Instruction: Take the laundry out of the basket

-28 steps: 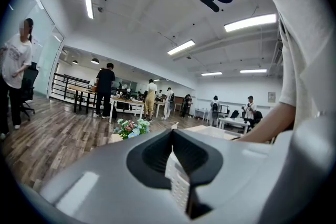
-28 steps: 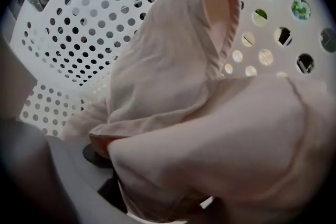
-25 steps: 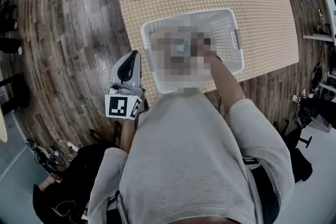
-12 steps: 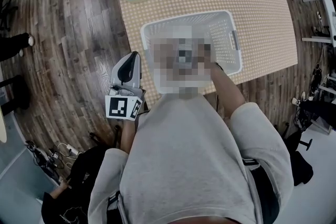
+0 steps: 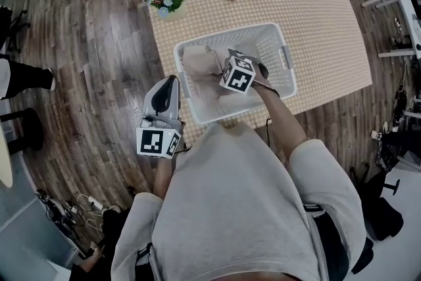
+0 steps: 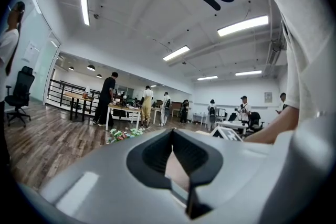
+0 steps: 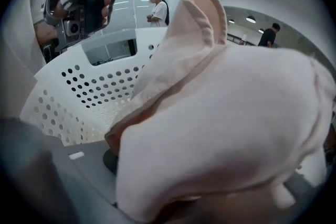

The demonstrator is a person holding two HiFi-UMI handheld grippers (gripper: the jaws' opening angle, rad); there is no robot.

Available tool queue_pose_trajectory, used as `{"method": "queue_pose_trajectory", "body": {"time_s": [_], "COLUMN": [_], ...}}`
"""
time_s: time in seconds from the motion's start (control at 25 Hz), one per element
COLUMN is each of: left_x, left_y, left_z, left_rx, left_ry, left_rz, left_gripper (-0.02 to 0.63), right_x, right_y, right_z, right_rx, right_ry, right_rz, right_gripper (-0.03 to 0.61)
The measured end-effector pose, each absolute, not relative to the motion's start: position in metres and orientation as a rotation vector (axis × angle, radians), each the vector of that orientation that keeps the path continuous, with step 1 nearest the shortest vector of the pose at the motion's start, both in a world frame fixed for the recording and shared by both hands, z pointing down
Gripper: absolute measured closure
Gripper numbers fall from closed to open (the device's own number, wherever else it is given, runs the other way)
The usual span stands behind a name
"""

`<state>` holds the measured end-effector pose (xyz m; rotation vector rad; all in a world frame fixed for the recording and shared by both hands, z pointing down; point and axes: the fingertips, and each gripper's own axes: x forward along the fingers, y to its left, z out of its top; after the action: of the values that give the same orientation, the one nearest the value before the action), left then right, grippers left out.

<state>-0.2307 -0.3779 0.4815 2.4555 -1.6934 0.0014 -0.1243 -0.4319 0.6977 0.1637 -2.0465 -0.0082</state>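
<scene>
Tabletop basket's pink laundry fills and hides right tool's closing jaws.

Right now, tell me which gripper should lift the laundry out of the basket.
Right. The right gripper is inside the basket, its jaws closing with the pink garment between them. The left gripper hangs outside the basket, jaws together and empty.

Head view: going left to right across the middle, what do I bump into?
First the left gripper → pink cloth → right gripper, its jaws closing with that cloth between them → white basket, at its right handle.
</scene>
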Motion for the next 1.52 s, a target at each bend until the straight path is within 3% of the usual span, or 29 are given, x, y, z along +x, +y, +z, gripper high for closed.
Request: {"method": "queue_pose_trajectory", "body": {"time_s": [0.52, 1.16, 1.52], "left_x": [-0.204, -0.176, -0.150], "left_y": [-0.379, -0.374, -0.355], "left_z": [0.443, 0.431, 0.429], "left_rx": [2.586, 2.602, 2.609], "left_ry": [-1.707, -1.751, -1.769], "left_rz": [-0.025, 0.024, 0.075], "left_gripper": [0.606, 0.606, 0.606], "right_x": [-0.109, -0.046, -0.021], "right_y": [-0.460, -0.459, -0.429], "right_z": [0.615, 0.482, 0.462], "right_rx": [0.377, 0.962, 0.988], "right_ry": [-2.147, -2.925, -2.962], "right_rz": [-0.188, 0.691, 0.514], "right_gripper": [0.348, 0.348, 0.348]}}
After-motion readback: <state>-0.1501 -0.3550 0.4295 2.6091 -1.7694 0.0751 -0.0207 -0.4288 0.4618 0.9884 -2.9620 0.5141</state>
